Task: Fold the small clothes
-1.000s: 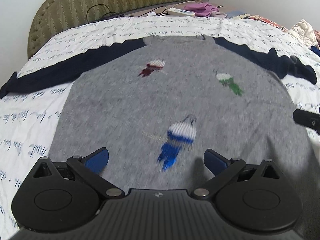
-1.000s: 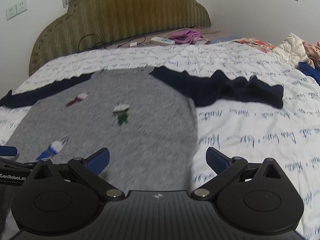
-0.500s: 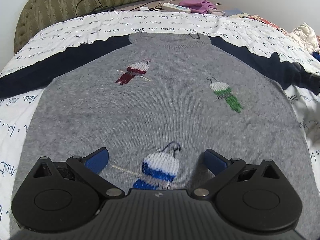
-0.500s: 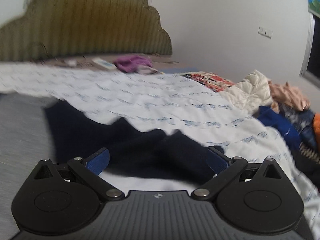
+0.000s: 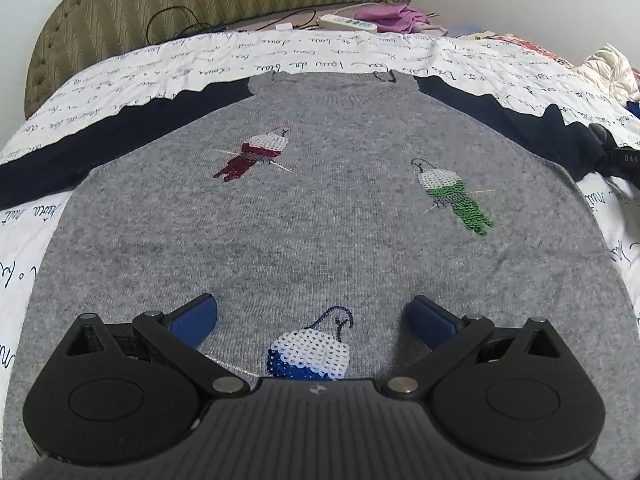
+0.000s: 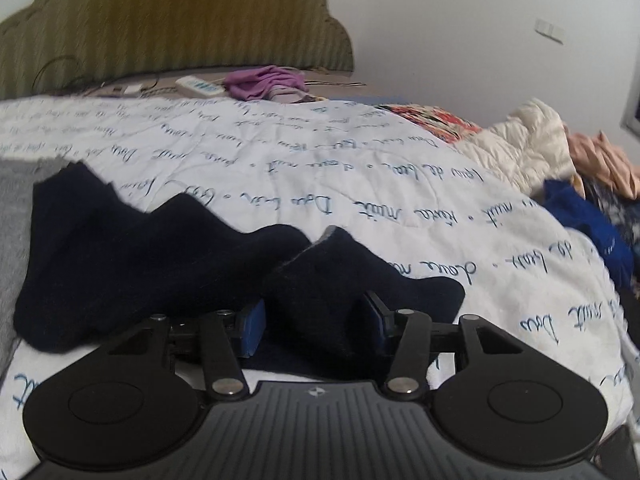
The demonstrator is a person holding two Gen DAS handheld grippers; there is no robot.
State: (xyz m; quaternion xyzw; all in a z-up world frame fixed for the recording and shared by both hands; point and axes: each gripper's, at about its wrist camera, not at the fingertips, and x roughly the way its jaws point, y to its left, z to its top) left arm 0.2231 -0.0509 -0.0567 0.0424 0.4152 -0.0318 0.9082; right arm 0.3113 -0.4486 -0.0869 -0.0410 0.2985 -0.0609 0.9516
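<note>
A small grey sweater (image 5: 320, 216) with navy sleeves and three sequin parrots lies flat, front up, on the bed. My left gripper (image 5: 312, 316) is open just above its lower body, over the blue parrot (image 5: 312, 354). My right gripper (image 6: 316, 320) has its jaws partly closed around the bunched cuff end of the right navy sleeve (image 6: 320, 288). The right gripper's tip also shows at the far right of the left wrist view (image 5: 620, 156), at the sleeve end.
The white quilt with blue script (image 6: 320, 168) covers the bed. An olive headboard (image 5: 200, 8) stands behind, with a power strip (image 5: 348, 22) and purple cloth (image 6: 264, 80) on its ledge. A pile of clothes (image 6: 560, 168) lies at the bed's right side.
My right gripper swung right from the sweater body to the right sleeve's cuff and narrowed its jaws around it. My left gripper moved forward and lower over the sweater.
</note>
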